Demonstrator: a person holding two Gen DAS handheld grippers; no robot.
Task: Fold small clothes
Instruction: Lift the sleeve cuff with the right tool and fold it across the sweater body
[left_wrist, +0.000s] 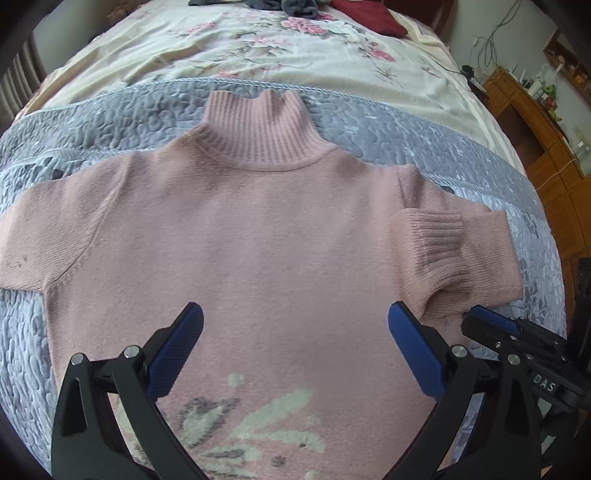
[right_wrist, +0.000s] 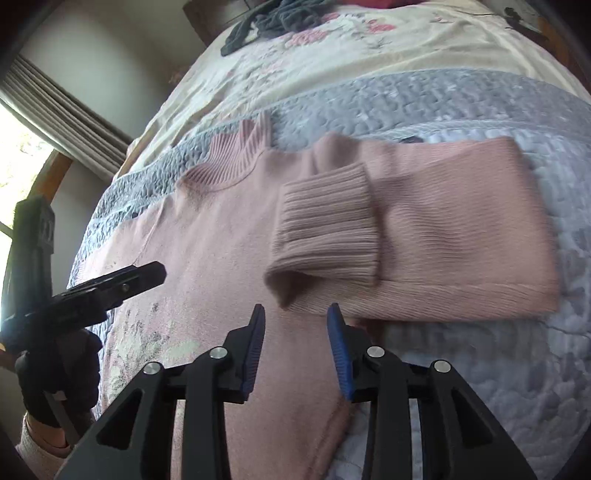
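A pink sweater (left_wrist: 236, 236) lies flat on the grey quilt (left_wrist: 406, 125), collar away from us, its right sleeve (right_wrist: 424, 236) folded back across itself (cuff toward the chest). The left gripper (left_wrist: 295, 325) hovers over the sweater's chest, fingers spread wide and empty; the right gripper (right_wrist: 295, 314), narrower but parted, holds nothing just below that sleeve.

Pink sweater (left_wrist: 240, 236) spread flat on a grey-blue quilted blanket (left_wrist: 388, 122), ribbed turtleneck collar (left_wrist: 258, 129) toward 12 o'clock. Sleeve at 3 o'clock folded back, ribbed cuff (left_wrist: 432, 240) lying on the sweater. Pale leaf-like pattern (left_wrist: 258, 421) on the sweater at 6 o'clock. Left gripper (left_wrist: 295, 332) over the lower body, blue pads spread wide, nothing between them. Right gripper (left_wrist: 491, 321) at 4 o'clock, beside the folded sleeve. Floral bedsheet (left_wrist: 258, 48) beyond the blanket.
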